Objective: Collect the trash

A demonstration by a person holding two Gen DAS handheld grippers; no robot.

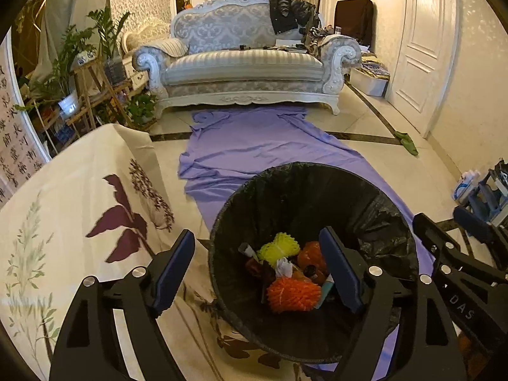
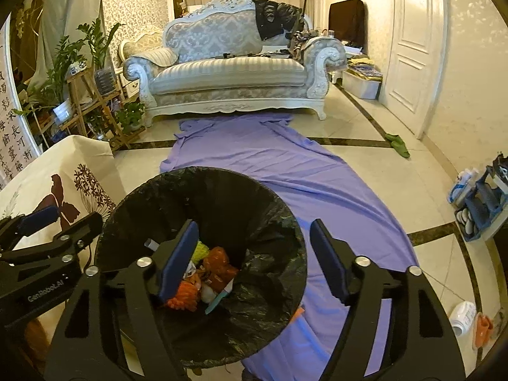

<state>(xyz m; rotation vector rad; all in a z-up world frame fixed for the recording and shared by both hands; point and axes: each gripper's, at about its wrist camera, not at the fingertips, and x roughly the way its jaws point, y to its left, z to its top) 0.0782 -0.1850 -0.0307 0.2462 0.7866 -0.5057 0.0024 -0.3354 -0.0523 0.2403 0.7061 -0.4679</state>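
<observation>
Your left gripper (image 1: 258, 270) hangs over the near-left rim of the trash bin (image 1: 317, 174), fingers spread wide, nothing between them. One finger (image 1: 174, 266) sits outside the rim above the floral cloth (image 1: 63, 206); the other is over the bin's mouth. Your right gripper (image 2: 254, 258) is also wide open and empty, its left finger (image 2: 179, 260) over the bin opening, its right finger over the purple sheet (image 2: 285, 158).

Room to move: the sheet runs flat from the bin to the sofa (image 2: 228, 63), with bare tile on both sides. To the right a white door (image 2: 409, 47) and green slippers (image 2: 397, 144) near it; a blue rack (image 2: 482, 203) and a white bottle (image 2: 462, 317) crowd the right edge. On the left sit plant stands (image 2: 85, 101) and a calligraphy scroll (image 2: 9, 127).

Hard to see: the bin's near rim is cut off behind your gripper frames in both views. Its base is hidden. Whether the floral cloth touches the bin wall, cannot tell.

The bin is round, lined with a crinkled black bag. Inside it: a yellow mesh wad (image 1: 279, 247), an orange mesh wad (image 1: 293, 293), an orange wrapper (image 2: 219, 266), white crumpled scrap and a teal strip. Smaller dark bits underneath are too jumbled to name.
</observation>
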